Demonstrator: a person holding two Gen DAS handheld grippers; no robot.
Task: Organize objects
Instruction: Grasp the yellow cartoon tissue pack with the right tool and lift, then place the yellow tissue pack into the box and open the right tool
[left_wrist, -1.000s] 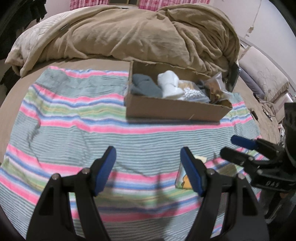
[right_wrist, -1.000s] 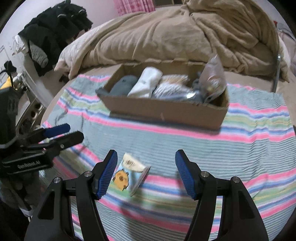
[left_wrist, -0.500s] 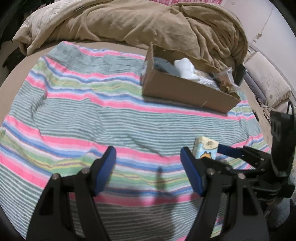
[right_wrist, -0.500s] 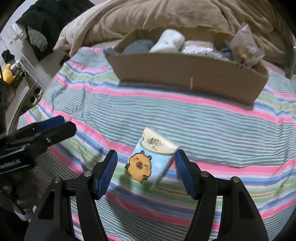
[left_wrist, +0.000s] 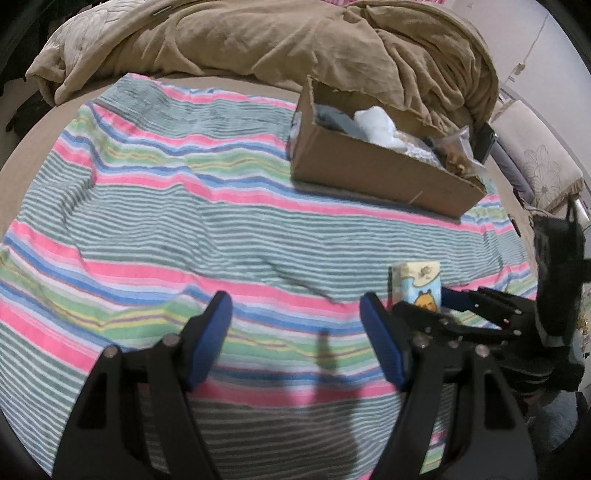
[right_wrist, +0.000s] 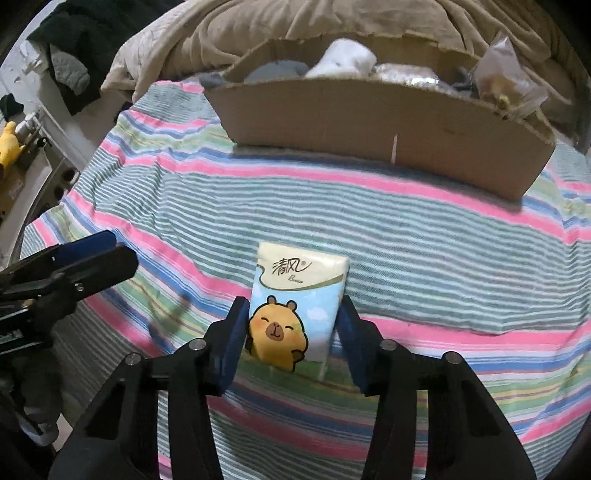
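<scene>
My right gripper is shut on a small tissue pack printed with a cartoon capybara, holding it upright just above the striped blanket. The pack also shows in the left wrist view, between the right gripper's fingers. My left gripper is open and empty over the blanket, to the left of the right gripper. A cardboard box holding rolled socks and bagged items lies ahead, and shows in the left wrist view at upper right.
A tan comforter is heaped behind the box. Dark clothes hang at far left in the right wrist view. A cushion lies off the bed's right side.
My right gripper closed on the tissue pack and raised it upright off the blanket. My left gripper swung so the box sits farther right in its view.
</scene>
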